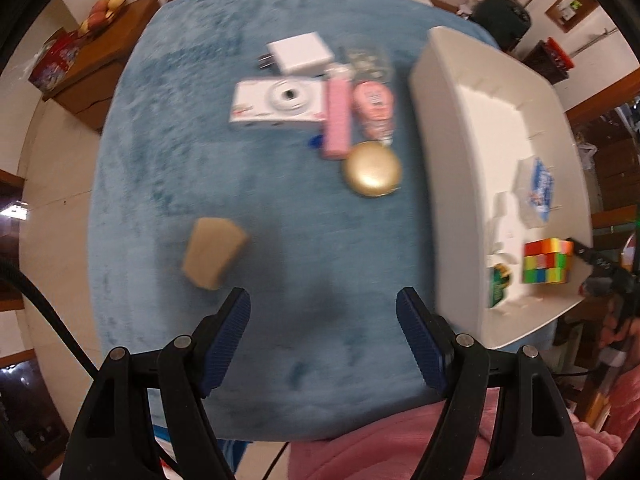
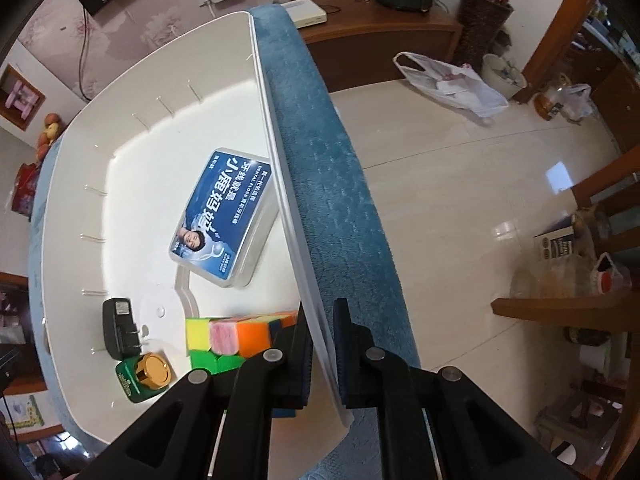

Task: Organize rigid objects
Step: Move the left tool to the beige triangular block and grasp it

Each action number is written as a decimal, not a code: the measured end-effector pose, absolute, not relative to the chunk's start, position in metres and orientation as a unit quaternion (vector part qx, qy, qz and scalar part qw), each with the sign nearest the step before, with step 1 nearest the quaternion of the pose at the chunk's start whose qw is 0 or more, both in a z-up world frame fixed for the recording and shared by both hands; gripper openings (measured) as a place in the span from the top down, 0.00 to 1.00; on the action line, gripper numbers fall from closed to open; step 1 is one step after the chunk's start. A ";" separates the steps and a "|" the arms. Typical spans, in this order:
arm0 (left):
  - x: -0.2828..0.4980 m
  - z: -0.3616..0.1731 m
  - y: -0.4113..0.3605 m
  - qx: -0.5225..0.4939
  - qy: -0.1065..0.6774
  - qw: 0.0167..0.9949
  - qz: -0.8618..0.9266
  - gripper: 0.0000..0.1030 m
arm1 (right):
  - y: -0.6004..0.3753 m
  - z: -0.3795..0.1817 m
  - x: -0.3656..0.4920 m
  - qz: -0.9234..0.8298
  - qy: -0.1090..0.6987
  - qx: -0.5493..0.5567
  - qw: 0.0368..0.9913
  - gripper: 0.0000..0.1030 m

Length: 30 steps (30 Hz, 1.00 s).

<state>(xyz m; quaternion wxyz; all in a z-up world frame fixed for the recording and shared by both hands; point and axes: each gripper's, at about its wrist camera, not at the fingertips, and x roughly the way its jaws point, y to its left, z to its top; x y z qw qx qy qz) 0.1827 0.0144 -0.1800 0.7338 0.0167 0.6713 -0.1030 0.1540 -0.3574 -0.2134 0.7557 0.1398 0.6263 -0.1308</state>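
Note:
My left gripper [image 1: 323, 316] is open and empty above the blue cloth table [image 1: 168, 128]. Ahead of it lie a tan block [image 1: 212, 252], a gold round case [image 1: 373, 169], a pink bar [image 1: 337, 118], a pink tube [image 1: 374, 108], a white camera [image 1: 280, 104] and a white charger [image 1: 300, 53]. My right gripper [image 2: 321, 344] is shut on the right wall of the white bin [image 2: 276, 152]. In the bin lie a blue floss box [image 2: 224, 212], a colour cube [image 2: 240, 338], a black charger [image 2: 119, 328] and a green bottle with gold cap [image 2: 142, 372].
The white bin [image 1: 448, 152] stands at the table's right side in the left wrist view, with the cube [image 1: 547, 261] and floss box [image 1: 540, 188] inside. A wooden cabinet with a fruit bowl [image 1: 106, 8] is at far left. Tiled floor [image 2: 460, 168] lies right of the table.

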 end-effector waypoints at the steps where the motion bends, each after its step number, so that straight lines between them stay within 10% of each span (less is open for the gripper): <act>1: 0.184 -0.183 0.021 0.019 0.675 0.731 -0.102 0.24 | -0.356 -0.214 0.154 -0.138 0.626 0.136 0.755 0.89; 30: 0.245 -0.270 0.089 0.085 0.749 0.640 -0.146 0.26 | -0.330 -0.210 0.155 -0.216 0.613 0.088 0.755 0.81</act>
